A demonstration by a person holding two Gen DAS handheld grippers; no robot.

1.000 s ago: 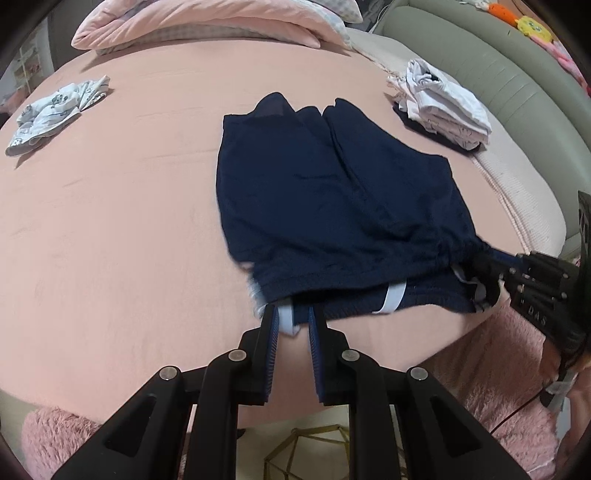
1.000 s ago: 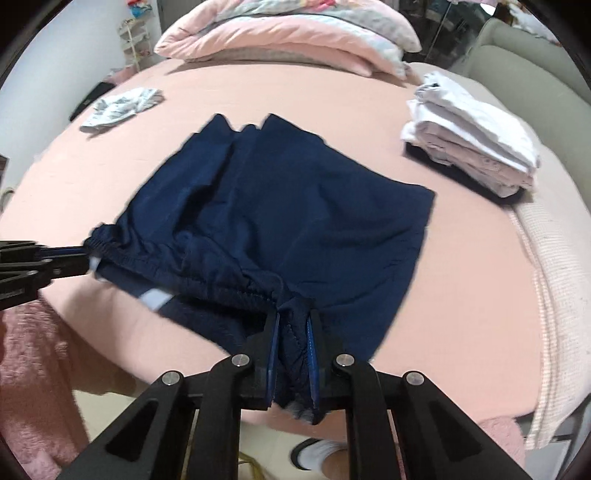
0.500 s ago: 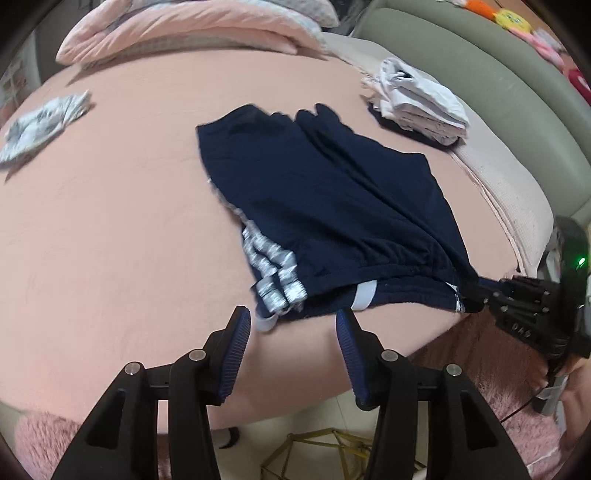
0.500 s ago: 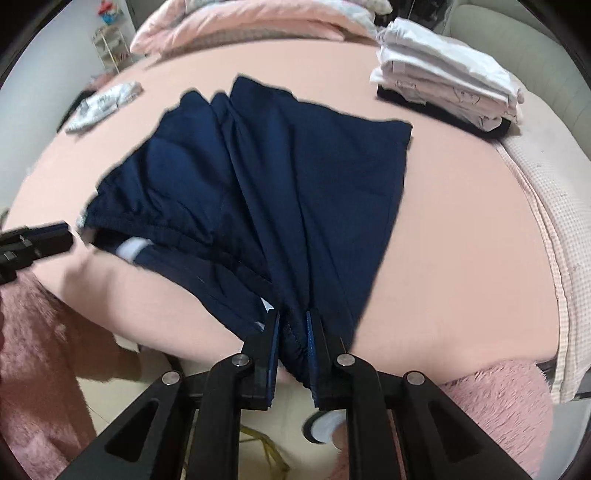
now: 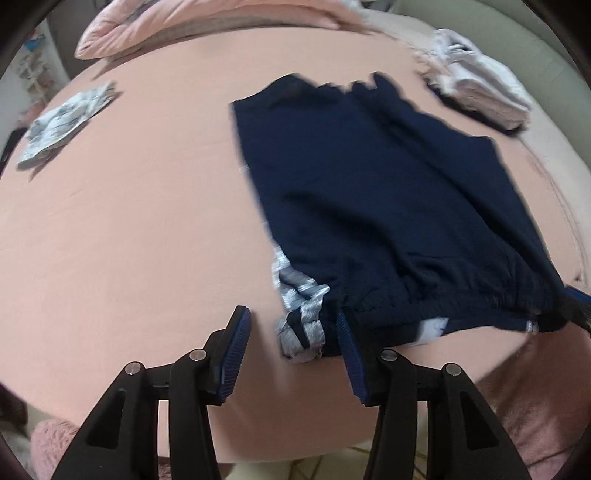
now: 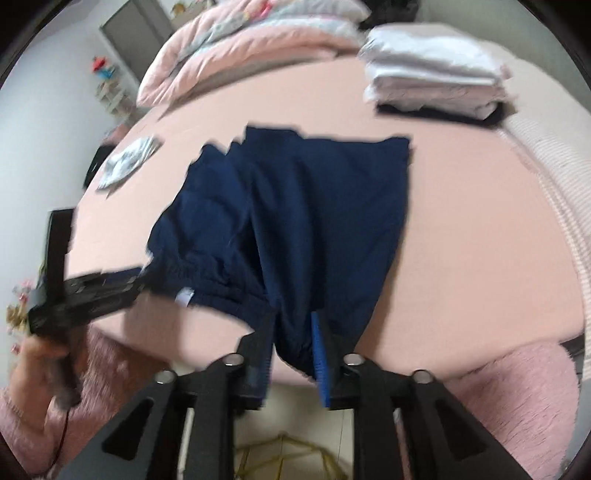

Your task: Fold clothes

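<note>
Navy shorts (image 5: 388, 192) (image 6: 295, 206) lie spread on the pink bed (image 5: 129, 221) (image 6: 480, 240), waistband at the near edge. My left gripper (image 5: 291, 332) is open. The shorts' grey-striped waistband corner (image 5: 299, 321) lies loose between its fingers and neither pad presses on it. My right gripper (image 6: 291, 343) has its jaws opening, and the other waistband corner hangs slack in the widening gap. The right gripper's tips (image 5: 569, 306) show at the far right of the left wrist view. A hand (image 6: 33, 354) holds the left gripper (image 6: 110, 288) at the left of the right wrist view.
A stack of folded white clothes (image 5: 480, 88) (image 6: 432, 74) sits at the back right on a dark garment. A small patterned garment (image 5: 62, 122) (image 6: 127, 162) lies at the back left. Pink bedding (image 5: 221, 26) (image 6: 251, 44) is piled at the head. A fluffy pink rug (image 6: 517, 387) lies below the bed edge.
The left gripper let go of the waistband corner, opened wide and came down close to it. The right jaws have spread apart around their corner. The shorts now rest on the bed.
</note>
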